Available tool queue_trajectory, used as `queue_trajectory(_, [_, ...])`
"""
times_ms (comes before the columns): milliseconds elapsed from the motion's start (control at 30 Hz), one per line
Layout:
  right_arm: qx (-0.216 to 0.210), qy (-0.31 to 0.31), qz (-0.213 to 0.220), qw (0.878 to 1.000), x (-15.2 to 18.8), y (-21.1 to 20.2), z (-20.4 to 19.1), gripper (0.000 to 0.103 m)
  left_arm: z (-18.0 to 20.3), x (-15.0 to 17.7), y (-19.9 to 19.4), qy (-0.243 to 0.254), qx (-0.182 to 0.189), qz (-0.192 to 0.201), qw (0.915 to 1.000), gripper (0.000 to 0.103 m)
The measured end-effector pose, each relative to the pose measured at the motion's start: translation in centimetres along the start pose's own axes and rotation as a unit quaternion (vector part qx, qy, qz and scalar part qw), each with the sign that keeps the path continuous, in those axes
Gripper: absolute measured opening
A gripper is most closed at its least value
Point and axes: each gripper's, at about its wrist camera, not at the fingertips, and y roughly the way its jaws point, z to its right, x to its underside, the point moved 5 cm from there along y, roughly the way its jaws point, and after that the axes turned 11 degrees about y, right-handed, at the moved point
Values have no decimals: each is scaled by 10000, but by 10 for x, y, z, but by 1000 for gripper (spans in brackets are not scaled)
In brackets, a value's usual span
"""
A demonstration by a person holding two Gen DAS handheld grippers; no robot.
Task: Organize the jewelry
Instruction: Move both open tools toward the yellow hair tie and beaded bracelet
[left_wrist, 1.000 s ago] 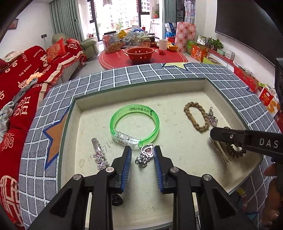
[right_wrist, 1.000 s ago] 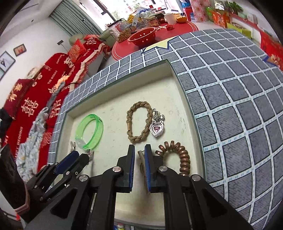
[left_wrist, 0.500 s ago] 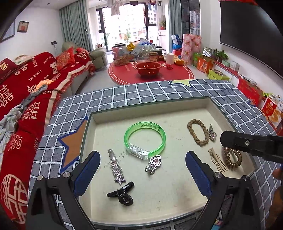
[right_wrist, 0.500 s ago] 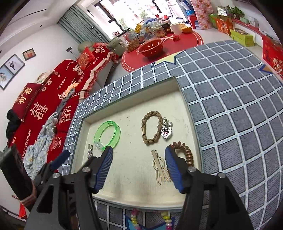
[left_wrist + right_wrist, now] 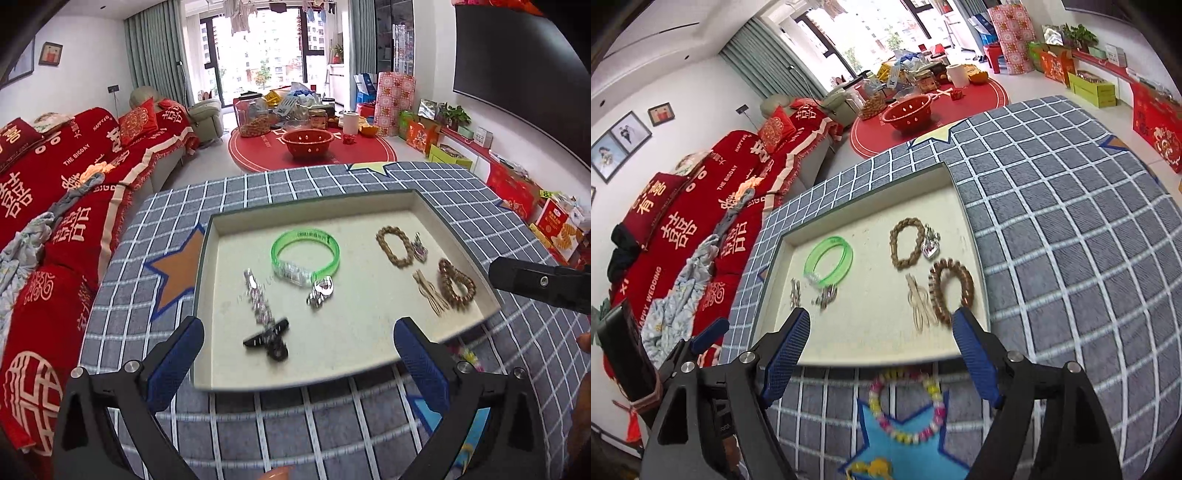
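A shallow cream tray [image 5: 314, 203] on a grey checked cloth holds the jewelry. In it lie a green bangle [image 5: 303, 254], a silver heart pendant [image 5: 320, 291], a sparkly hair clip [image 5: 258, 295], a black clip [image 5: 271, 338], a brown braided bracelet [image 5: 397, 247], a brown coil band [image 5: 456, 282] and a beige clip [image 5: 430, 293]. My left gripper [image 5: 298, 334] stands wide open above the tray's near edge, holding nothing. The jaws of my right gripper [image 5: 882, 323] are opening, with nothing between them. A colourful bead bracelet [image 5: 905, 410] lies outside the tray on a blue star.
A red-covered sofa [image 5: 55, 177] runs along the left. Beyond the cloth-covered table is a round red rug with a red colander [image 5: 307, 140] and jars. Boxes line the right wall under a dark screen [image 5: 517, 74].
Both grippers opened, letting go of the heart pendant and the beige clip. Both have drawn back and up, so the whole tray and the cloth in front of it show.
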Motion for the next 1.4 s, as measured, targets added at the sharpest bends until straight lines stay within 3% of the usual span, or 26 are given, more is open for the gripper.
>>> queue_trajectory(100, [105,-98,29,9999,16,-14,5,84,3,16,-11,-30,71,-42,10000,103])
queue_trajectory(167, [176,-166,46,9997,25,-20,7,103,7,24,-16,-14,96,-66,9999,103])
queue_trajectory(467, [348,-469,289,9979,66,-49,16,103,33,69,-35,7,278,-276,9992,103])
queue_trajectory(833, [879,-397,-305,9949,101,-51,49,103,50,104,-39,-90,646,-574,9962,103])
queue_trajectory(1400, [1234,-424,-398,9907,86,-34,60,103,79,104,-22,329,562,-820,9945,103])
